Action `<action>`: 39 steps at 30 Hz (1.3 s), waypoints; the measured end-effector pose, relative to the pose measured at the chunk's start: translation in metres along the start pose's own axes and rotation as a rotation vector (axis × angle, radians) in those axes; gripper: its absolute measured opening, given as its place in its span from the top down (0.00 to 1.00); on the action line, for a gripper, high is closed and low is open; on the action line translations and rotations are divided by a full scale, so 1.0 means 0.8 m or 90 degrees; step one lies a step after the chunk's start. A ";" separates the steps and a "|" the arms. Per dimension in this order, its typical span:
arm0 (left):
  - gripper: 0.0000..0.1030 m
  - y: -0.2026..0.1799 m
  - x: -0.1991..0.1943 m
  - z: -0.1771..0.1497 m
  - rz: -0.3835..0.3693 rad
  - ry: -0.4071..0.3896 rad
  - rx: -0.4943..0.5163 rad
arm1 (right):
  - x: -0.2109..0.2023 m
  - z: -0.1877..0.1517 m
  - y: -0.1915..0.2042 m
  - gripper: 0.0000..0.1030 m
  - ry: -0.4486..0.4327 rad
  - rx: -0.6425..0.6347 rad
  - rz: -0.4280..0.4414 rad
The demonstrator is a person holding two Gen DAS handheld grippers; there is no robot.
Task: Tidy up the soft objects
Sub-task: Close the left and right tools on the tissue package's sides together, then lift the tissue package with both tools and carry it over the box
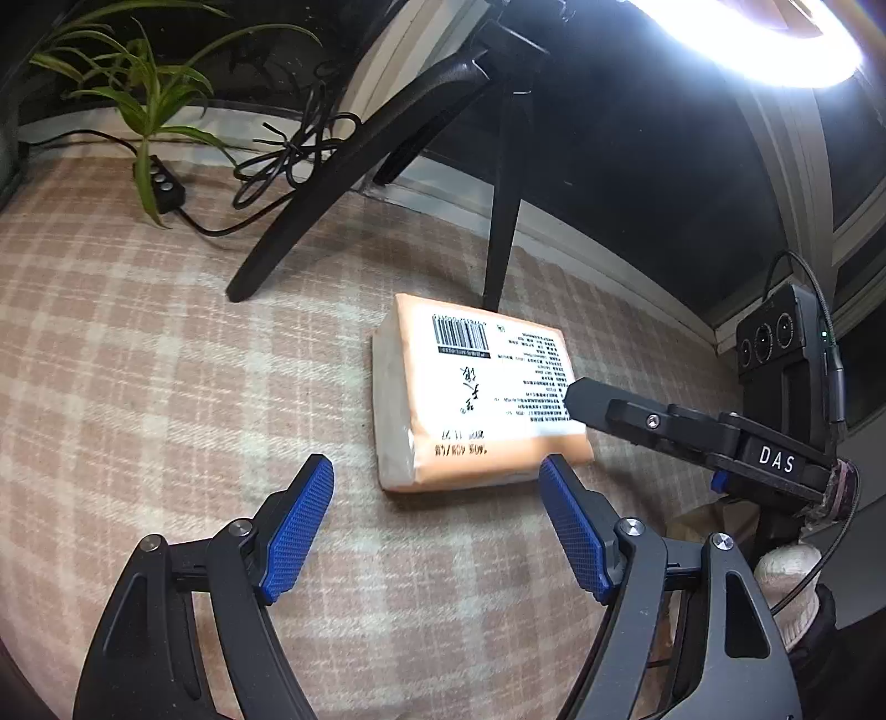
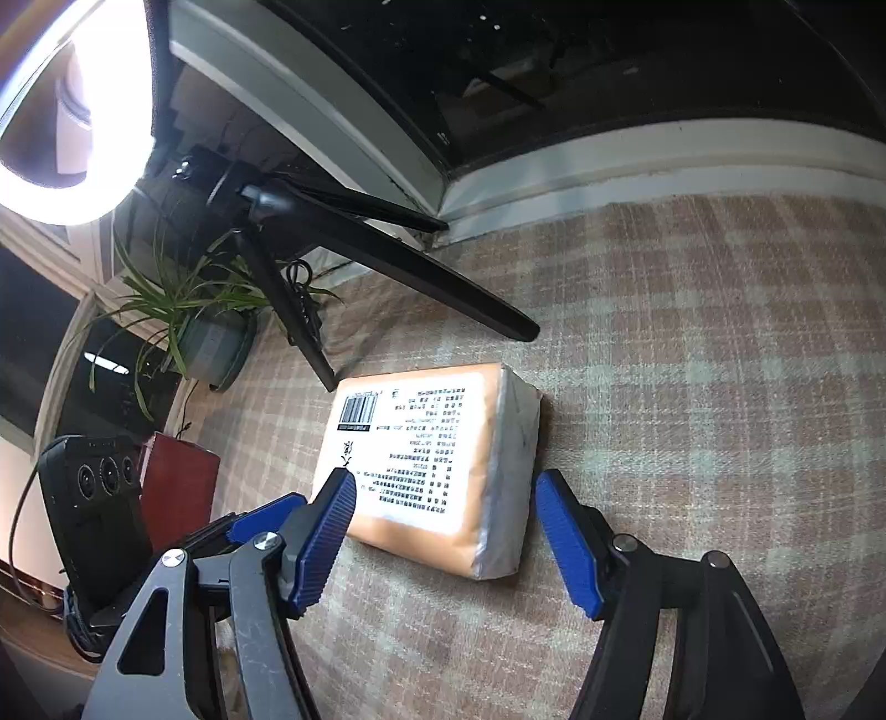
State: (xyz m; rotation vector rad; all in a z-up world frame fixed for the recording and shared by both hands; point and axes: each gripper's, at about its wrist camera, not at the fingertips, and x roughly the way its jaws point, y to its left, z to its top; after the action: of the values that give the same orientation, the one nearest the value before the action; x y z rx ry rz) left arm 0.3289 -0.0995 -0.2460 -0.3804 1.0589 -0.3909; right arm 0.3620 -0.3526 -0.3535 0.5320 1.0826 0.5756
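An orange and white soft tissue pack (image 1: 476, 399) with a barcode and black print lies flat on the plaid cloth. It also shows in the right wrist view (image 2: 426, 459). My left gripper (image 1: 437, 482) is open just in front of the pack, its right pad close to the pack's near corner. My right gripper (image 2: 443, 498) is open, its blue pads on either side of the pack's near end, apart from it. In the left wrist view a finger of the right gripper (image 1: 587, 401) reaches over the pack's right edge.
A black tripod (image 1: 498, 166) with a bright ring light (image 1: 775, 39) stands right behind the pack. A potted plant (image 2: 210, 332), a coiled cable (image 1: 288, 155) with a remote, and a dark red box (image 2: 177, 487) sit at the left. A window sill (image 2: 609, 160) bounds the cloth (image 2: 692, 343).
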 end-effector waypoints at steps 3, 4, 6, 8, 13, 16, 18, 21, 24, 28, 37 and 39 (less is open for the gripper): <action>0.26 0.001 0.006 0.003 -0.008 0.000 -0.005 | 0.006 0.001 -0.004 0.44 0.009 0.011 0.005; 0.26 0.000 0.008 0.004 -0.009 0.001 -0.006 | 0.008 0.002 -0.004 0.47 0.012 0.013 0.007; 0.26 0.000 0.011 0.005 -0.012 0.001 -0.005 | 0.012 0.002 -0.005 0.50 0.020 0.015 0.009; 0.28 -0.001 0.014 0.006 -0.015 0.001 -0.003 | 0.015 0.003 -0.004 0.50 0.021 0.015 0.010; 0.37 -0.004 0.021 0.010 -0.025 -0.001 0.005 | 0.021 0.003 -0.001 0.60 0.029 0.018 0.017; 0.40 -0.007 0.027 0.011 -0.025 0.003 0.013 | 0.022 0.002 0.004 0.60 0.029 0.011 0.011; 0.44 -0.008 0.030 0.012 -0.024 0.002 0.015 | 0.022 0.001 0.005 0.60 0.028 0.010 0.008; 0.47 -0.005 0.024 0.010 -0.022 0.001 0.015 | 0.022 0.000 0.006 0.61 0.029 0.010 0.009; 0.47 -0.007 0.016 0.007 -0.022 -0.005 0.020 | 0.020 -0.003 0.012 0.61 0.028 0.002 0.005; 0.47 -0.013 0.005 0.000 -0.015 -0.014 0.033 | 0.015 -0.009 0.021 0.61 0.023 -0.005 0.001; 0.47 -0.026 -0.040 -0.023 -0.004 -0.043 0.056 | -0.015 -0.033 0.053 0.61 0.005 -0.027 0.006; 0.47 -0.028 -0.054 -0.029 -0.001 -0.051 0.060 | -0.024 -0.039 0.065 0.61 0.000 -0.035 0.010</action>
State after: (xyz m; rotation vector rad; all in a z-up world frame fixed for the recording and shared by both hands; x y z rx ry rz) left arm 0.2869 -0.1003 -0.2126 -0.3101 0.9581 -0.4224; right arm 0.3173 -0.3230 -0.3186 0.4934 1.0603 0.6179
